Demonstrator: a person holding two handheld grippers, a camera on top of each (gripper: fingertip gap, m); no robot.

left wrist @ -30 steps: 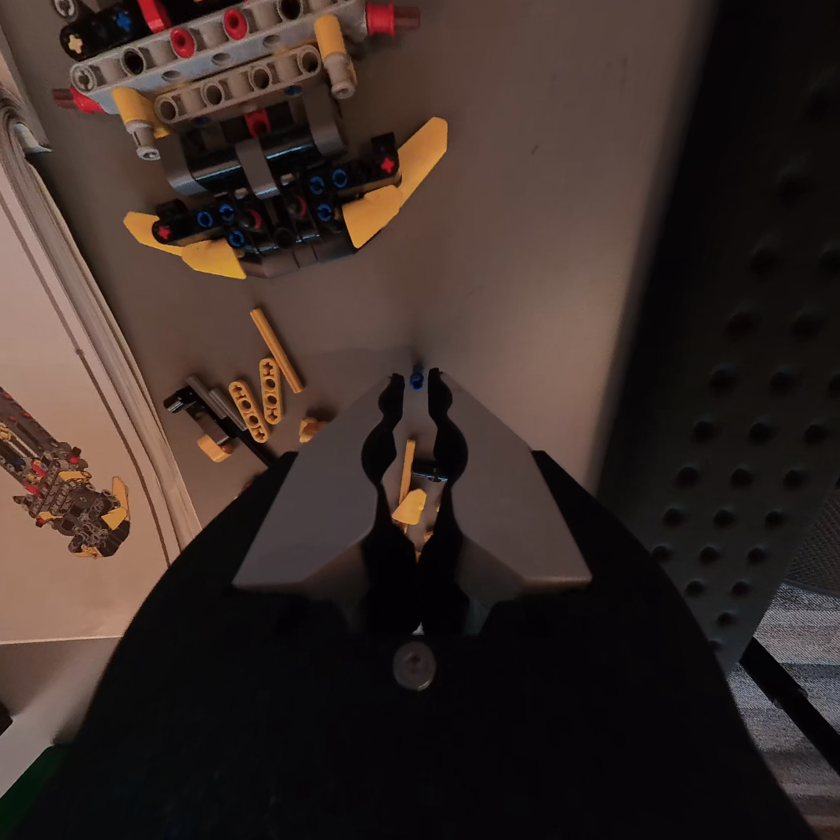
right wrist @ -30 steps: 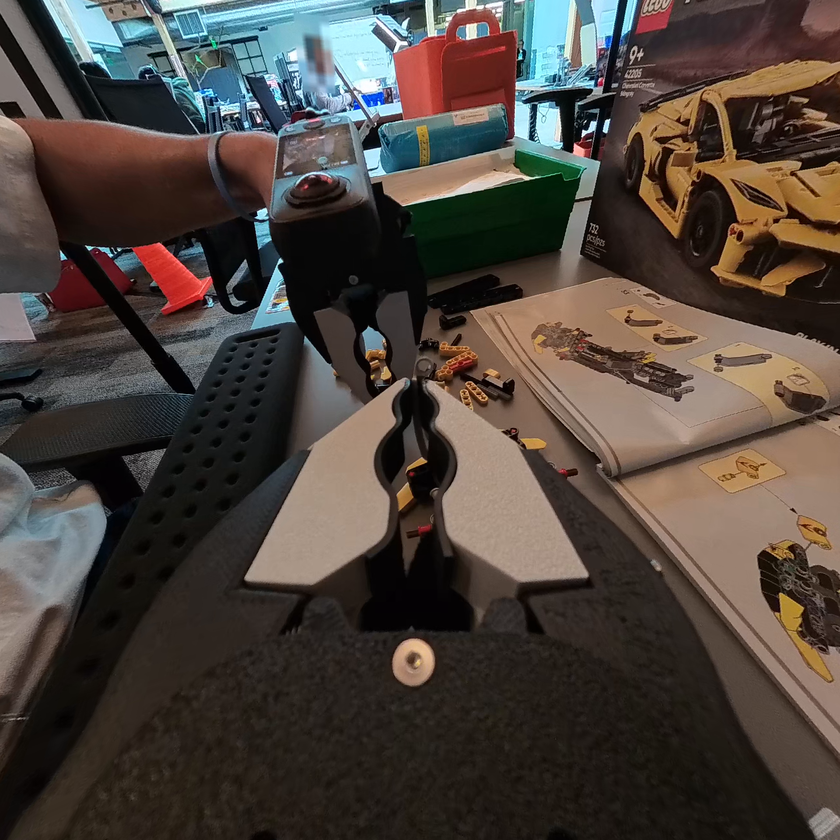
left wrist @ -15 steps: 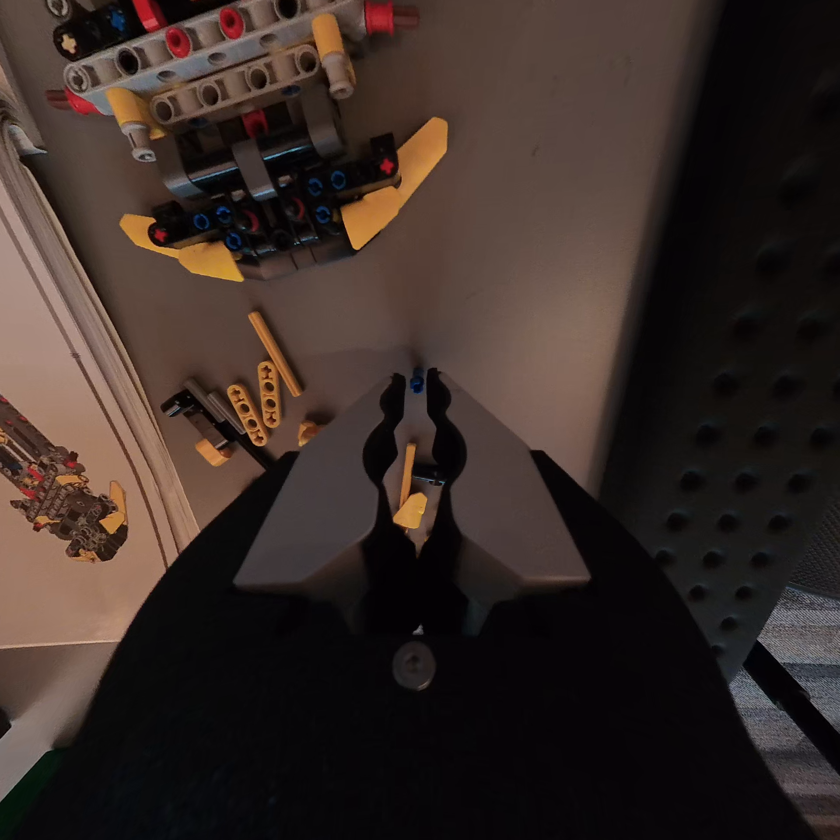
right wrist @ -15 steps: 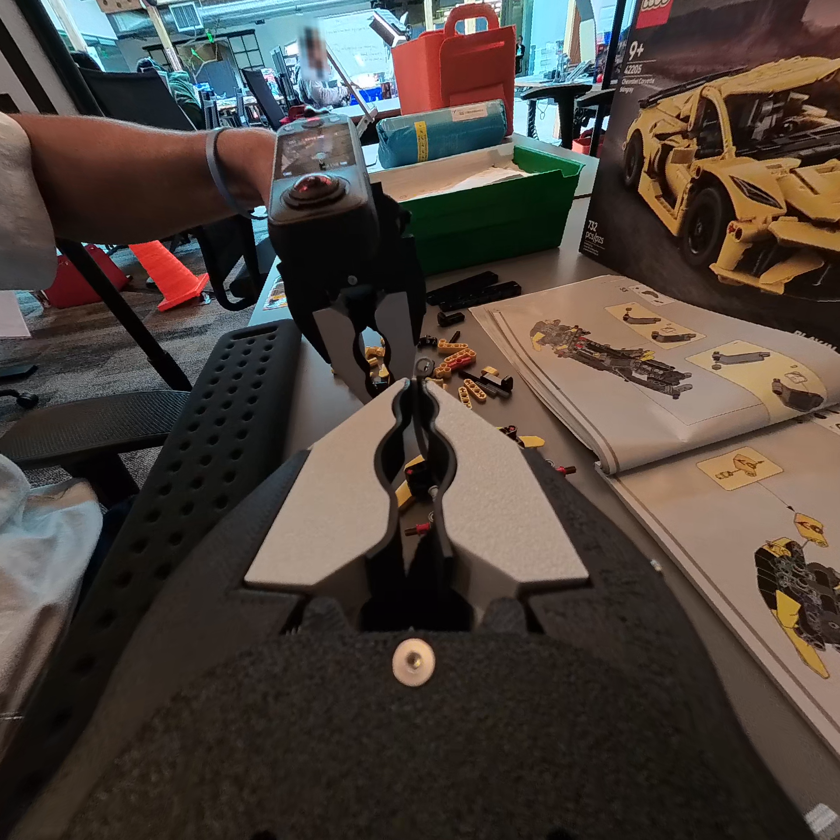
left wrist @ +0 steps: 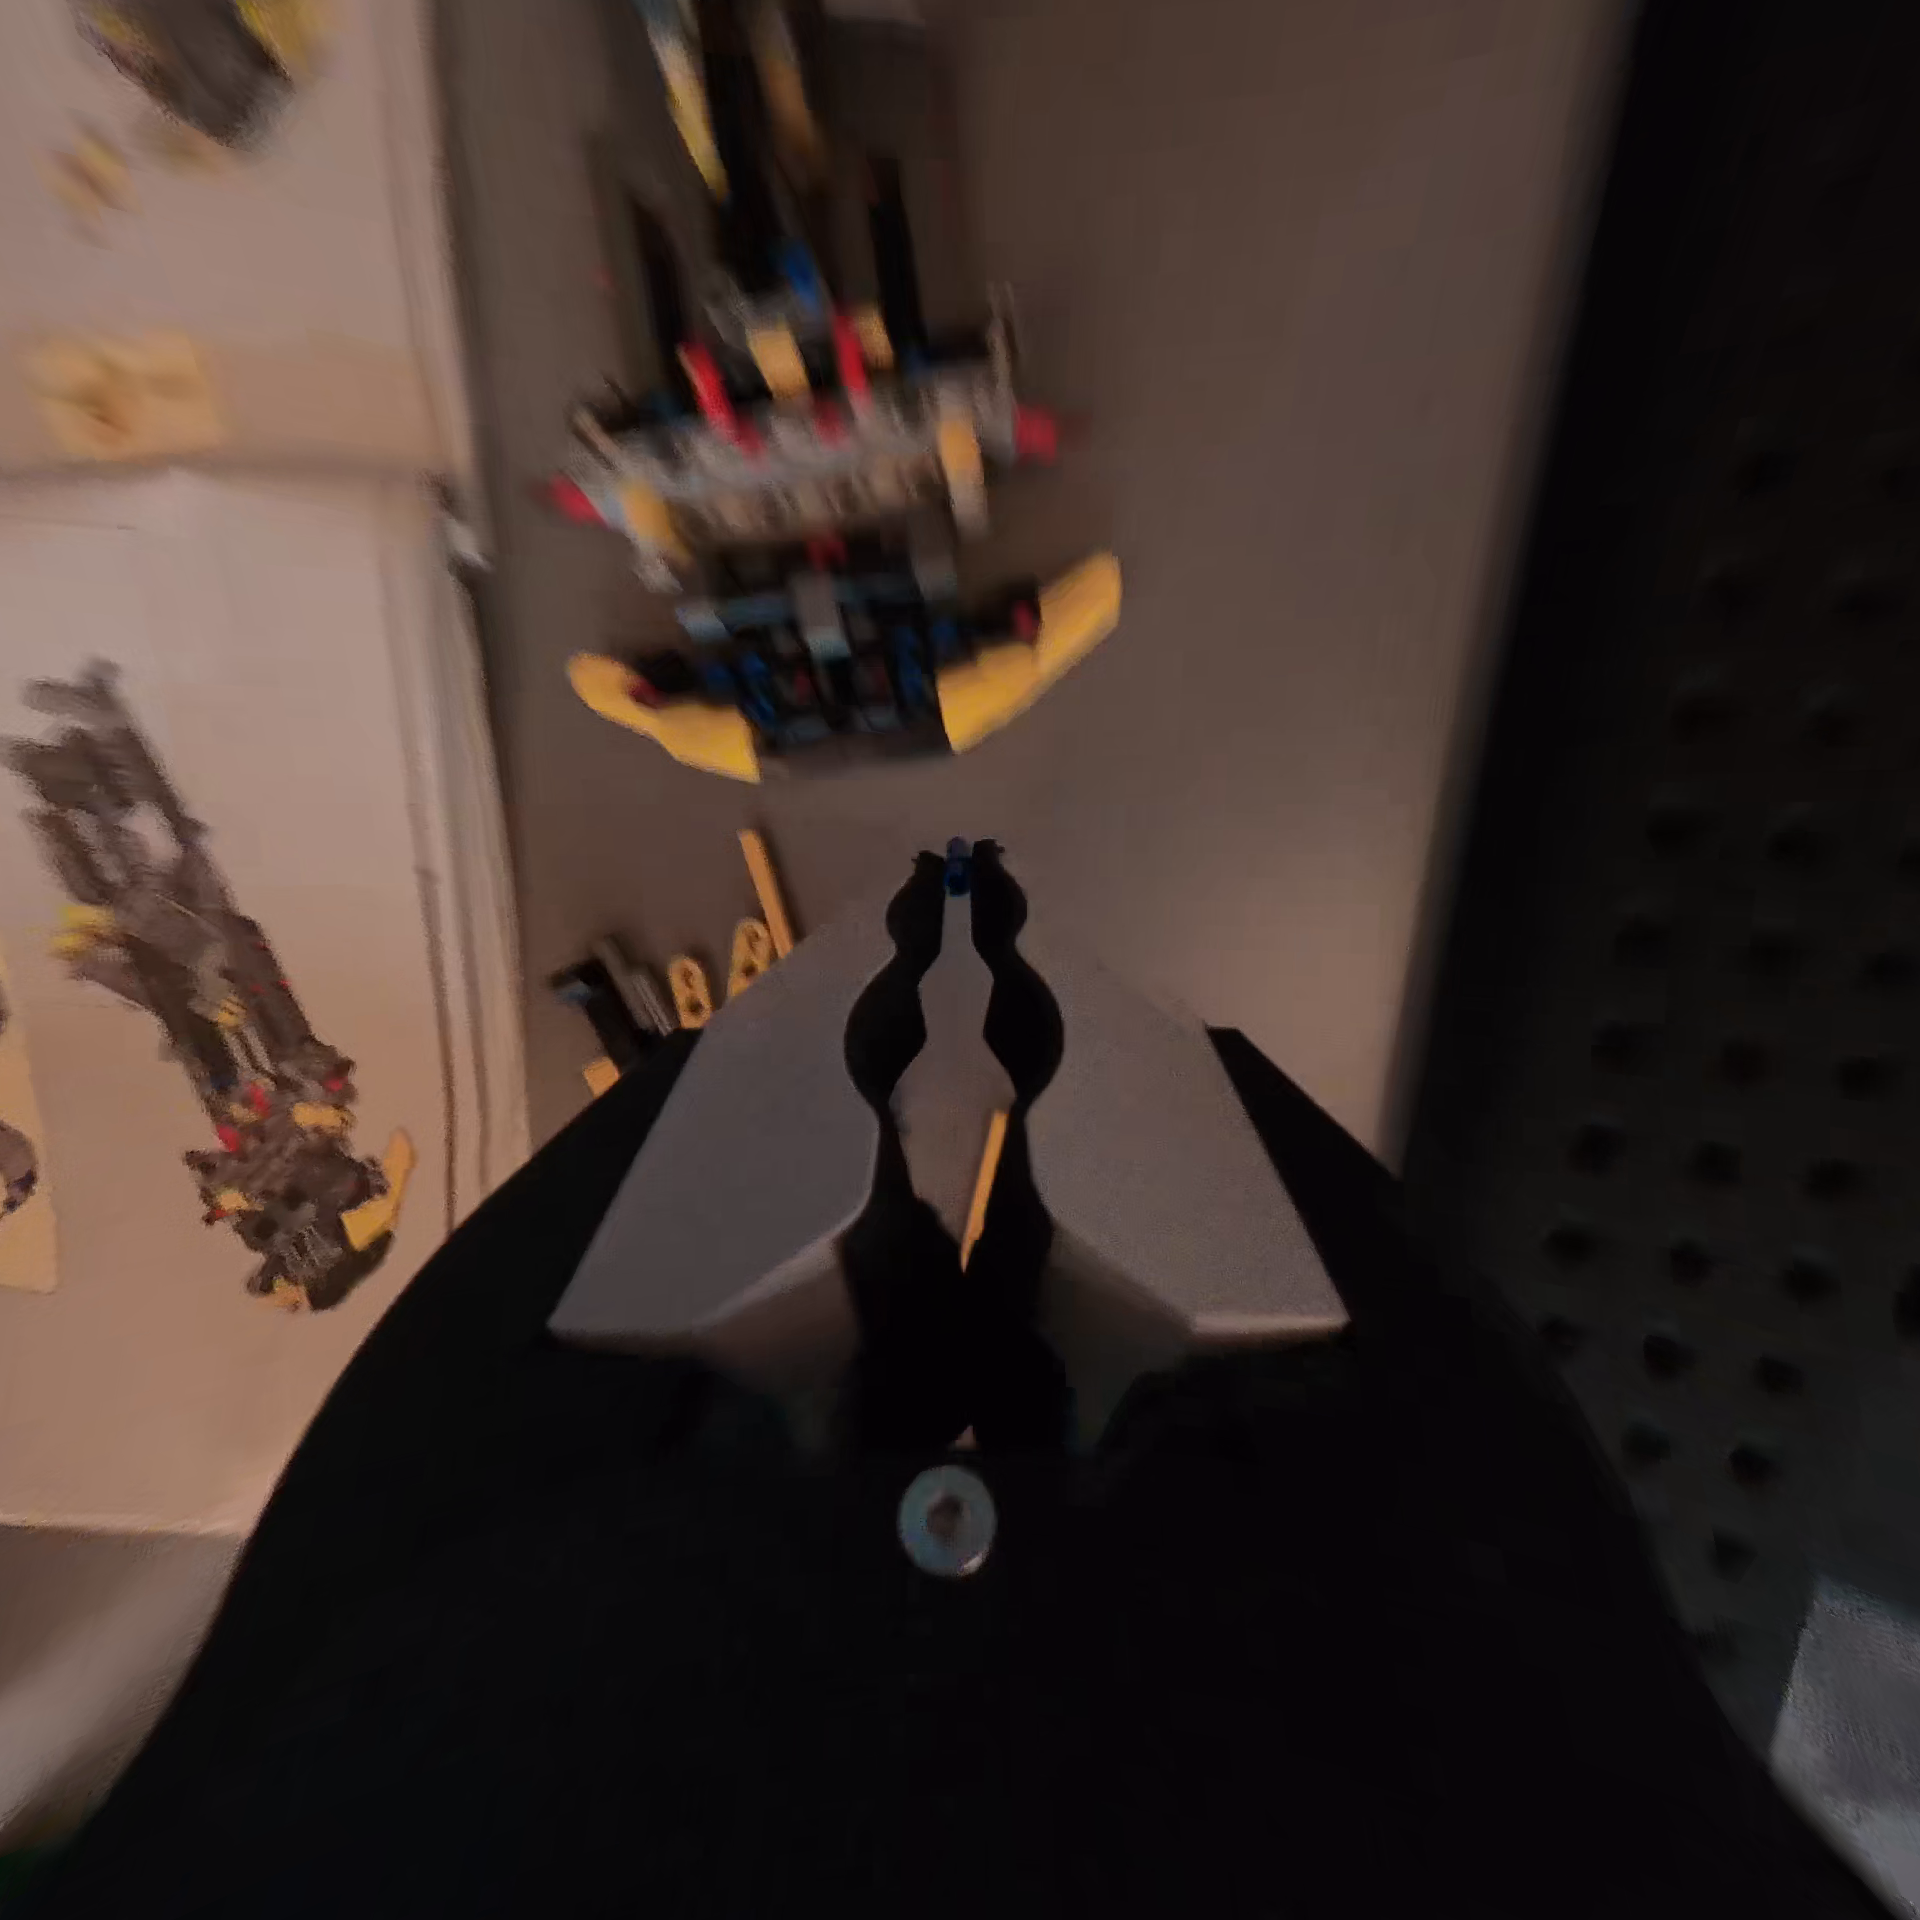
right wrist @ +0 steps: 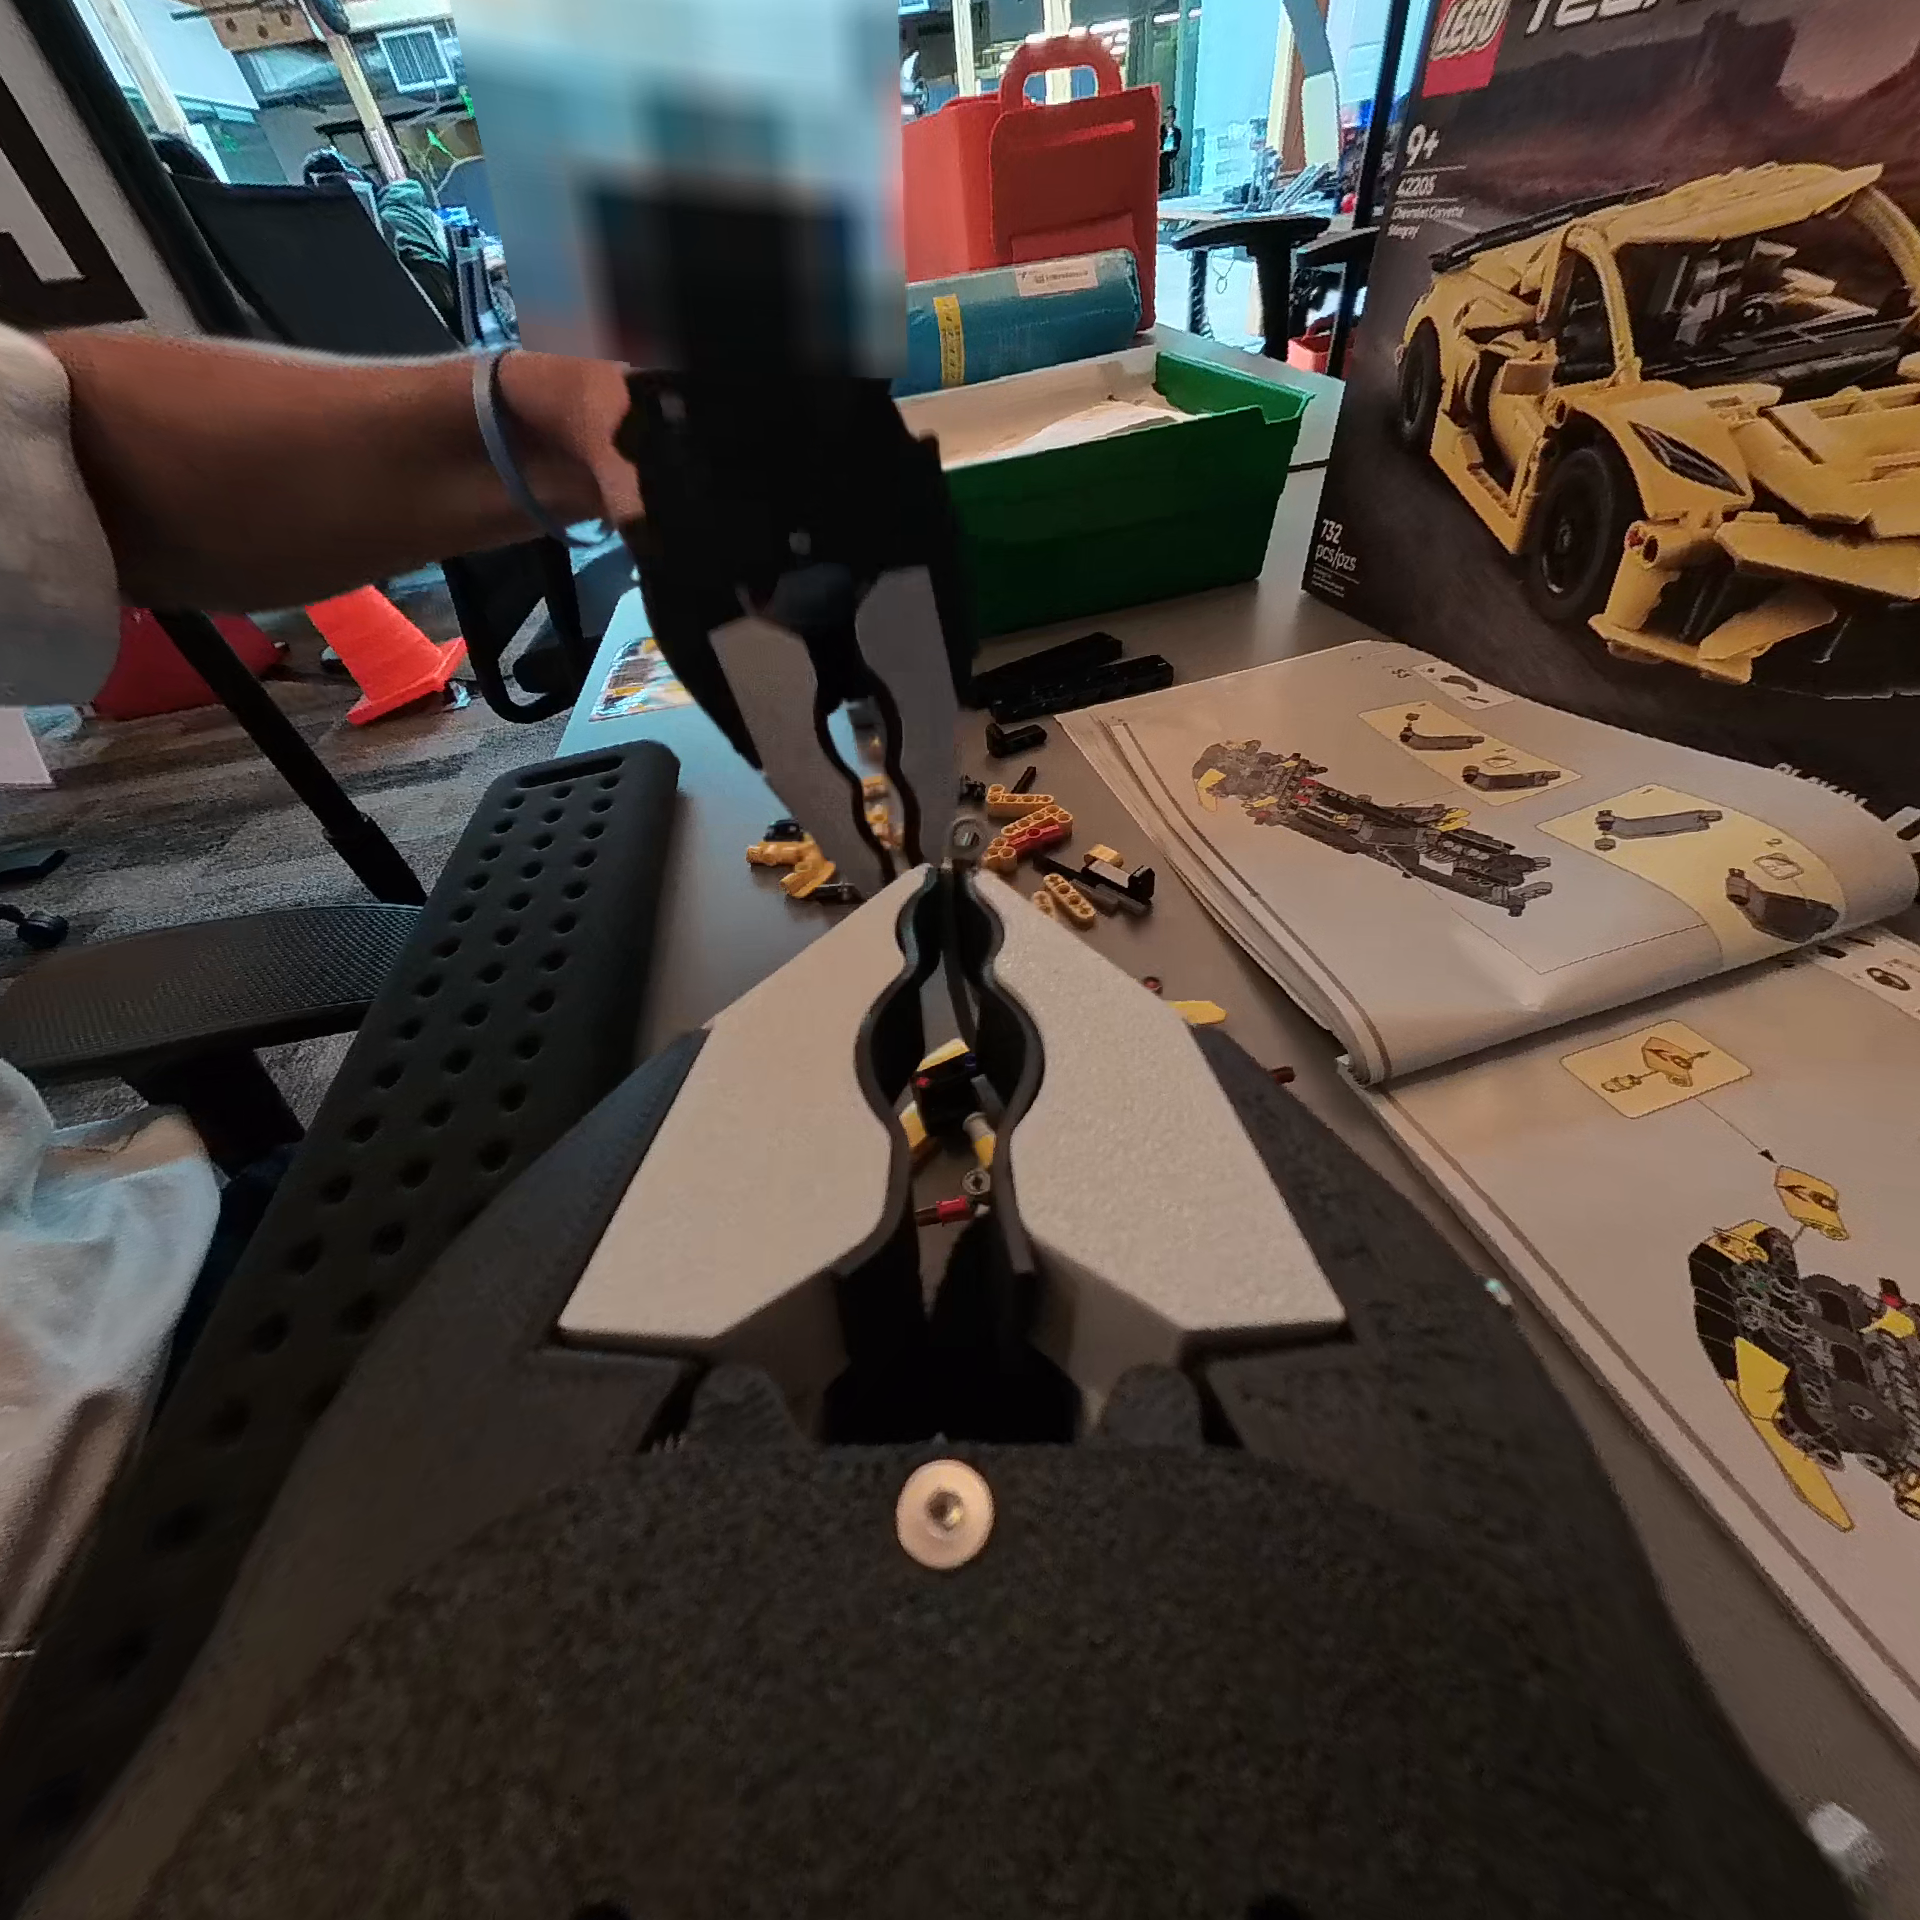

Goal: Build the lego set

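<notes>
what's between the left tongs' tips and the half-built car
In the left wrist view, mostly bare grey table separates the left tongs, pinching a blue pin, from the half-built car.

a half-built black, grey and yellow lego chassis (left wrist: 831, 582) lies flat on the tabletop (left wrist: 1226, 416), loose yellow and black pieces (right wrist: 1060, 842) scattered near it.
</notes>
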